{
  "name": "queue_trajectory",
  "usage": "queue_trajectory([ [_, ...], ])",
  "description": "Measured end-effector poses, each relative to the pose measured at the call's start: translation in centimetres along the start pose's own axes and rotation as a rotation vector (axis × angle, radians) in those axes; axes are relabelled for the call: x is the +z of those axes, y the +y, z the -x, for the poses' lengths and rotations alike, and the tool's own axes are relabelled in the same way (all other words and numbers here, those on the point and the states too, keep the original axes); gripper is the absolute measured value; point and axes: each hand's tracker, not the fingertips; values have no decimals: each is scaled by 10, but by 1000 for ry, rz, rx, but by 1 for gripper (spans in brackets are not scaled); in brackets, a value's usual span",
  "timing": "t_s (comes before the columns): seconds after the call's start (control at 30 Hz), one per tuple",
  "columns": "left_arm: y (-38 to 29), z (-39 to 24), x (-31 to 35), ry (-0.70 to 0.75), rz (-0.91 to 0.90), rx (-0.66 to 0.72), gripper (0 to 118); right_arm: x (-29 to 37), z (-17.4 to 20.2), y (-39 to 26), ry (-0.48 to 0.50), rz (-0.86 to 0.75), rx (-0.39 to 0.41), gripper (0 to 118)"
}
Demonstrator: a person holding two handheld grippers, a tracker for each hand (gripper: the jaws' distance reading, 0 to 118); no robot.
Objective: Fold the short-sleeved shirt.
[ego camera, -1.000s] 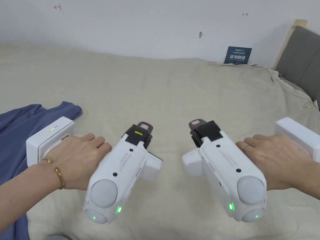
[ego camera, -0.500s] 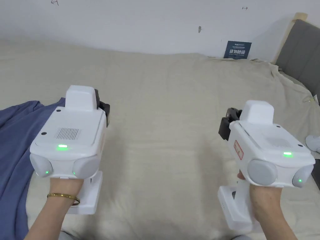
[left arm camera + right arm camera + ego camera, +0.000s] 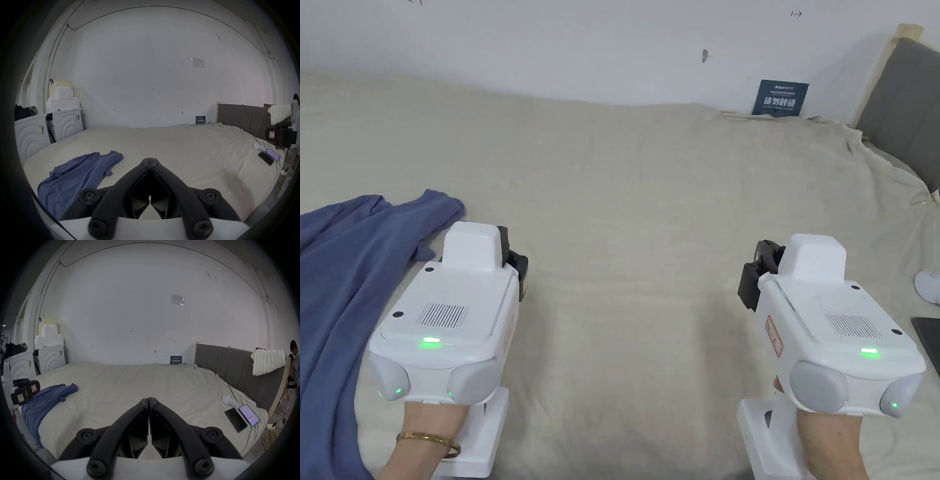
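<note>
While the blue shirt (image 3: 344,275) lies crumpled and unfolded on the bed (image 3: 650,206), I hold my left hand-held gripper (image 3: 150,160) and right hand-held gripper (image 3: 148,399) closed and empty, with every fold left to make.

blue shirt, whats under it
The blue shirt lies crumpled on the beige sheet of the bed. Anything beneath its folds is covered.

The bed sheet (image 3: 650,206) is matt beige cloth, finely creased all over. At nine o'clock on it lies the short-sleeved shirt (image 3: 76,175) — soft blue cloth, matt, rumpled into folds. Both tool housings are smooth white plastic with a slight sheen; the left tongs (image 3: 150,164) and right tongs (image 3: 148,402) are matt black plastic, their tips closed together. At three o'clock the headboard (image 3: 235,368) is grey padded cloth, draped with a chunky white knitted throw (image 3: 267,363) — rough, ribbed. Two phones (image 3: 236,420) look glossy.
</note>
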Motion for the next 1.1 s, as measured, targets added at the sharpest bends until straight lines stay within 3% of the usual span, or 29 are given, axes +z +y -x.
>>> queue_trajectory([
  [1.1, 8, -6, 2, -15, -16, -16, 0, 0, -3, 2, 12, -4, 19, 0],
])
